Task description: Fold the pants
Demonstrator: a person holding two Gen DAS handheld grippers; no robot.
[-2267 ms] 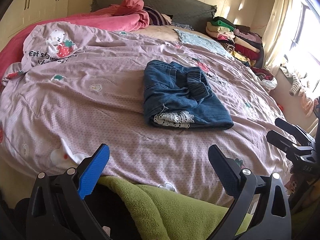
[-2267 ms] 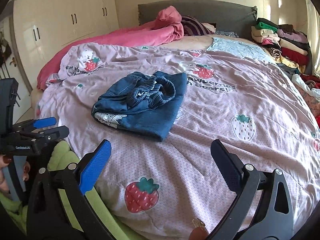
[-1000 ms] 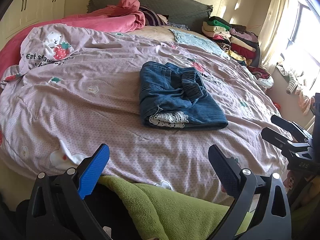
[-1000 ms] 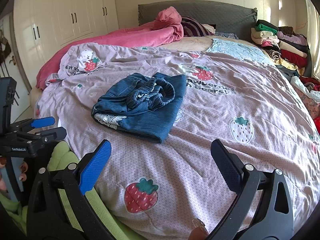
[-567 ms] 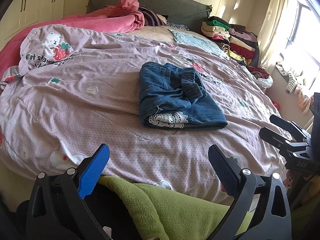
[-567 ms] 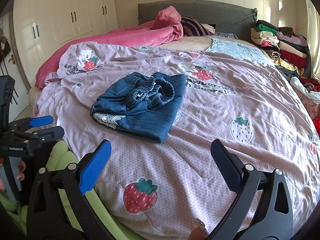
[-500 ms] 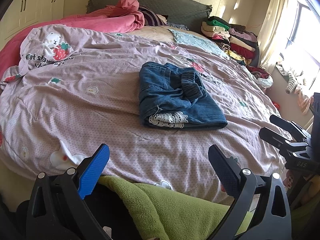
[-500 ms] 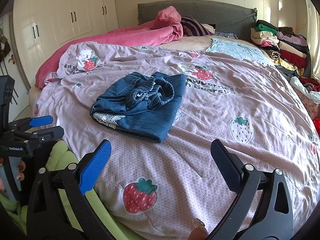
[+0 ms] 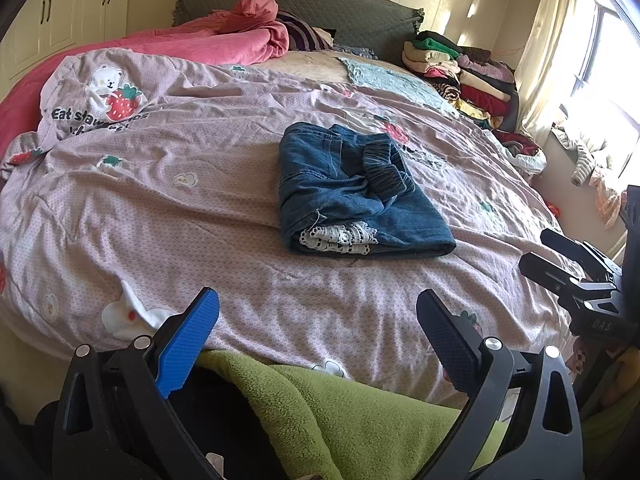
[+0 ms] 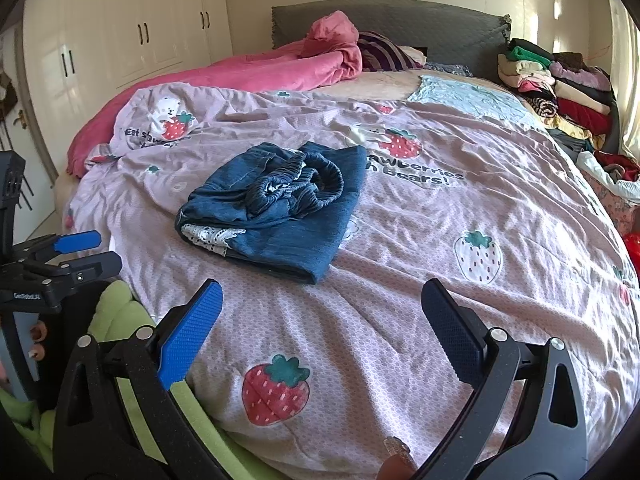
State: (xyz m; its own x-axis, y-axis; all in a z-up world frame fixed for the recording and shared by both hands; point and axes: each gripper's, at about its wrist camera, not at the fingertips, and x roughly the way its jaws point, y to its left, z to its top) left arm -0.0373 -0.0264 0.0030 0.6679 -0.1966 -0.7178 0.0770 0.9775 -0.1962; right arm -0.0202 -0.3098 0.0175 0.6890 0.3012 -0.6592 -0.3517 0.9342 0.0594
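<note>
A folded pair of blue denim pants (image 9: pixel 356 196) (image 10: pixel 280 208) with white lace trim and a gathered waistband on top lies in the middle of the lilac strawberry-print duvet (image 9: pixel 160 184) (image 10: pixel 440 248). My left gripper (image 9: pixel 316 340) hangs open at the bed's near edge, well short of the pants, nothing between its fingers. My right gripper (image 10: pixel 320 328) is open too, held back over the duvet, empty. Each gripper shows from the side in the other's view: the right one (image 9: pixel 560 260), the left one (image 10: pixel 88 252).
A pink quilt (image 9: pixel 180 44) and striped pillow lie by the grey headboard (image 10: pixel 400 24). Stacked folded clothes (image 9: pixel 456 68) (image 10: pixel 556 84) sit at the back right. White wardrobes (image 10: pixel 120 32) line the left wall. A green fleece sleeve (image 9: pixel 340 416) sits under the left gripper.
Both grippers have barely shifted, drifting slightly; the pants lie untouched in the same place and both grippers stay open.
</note>
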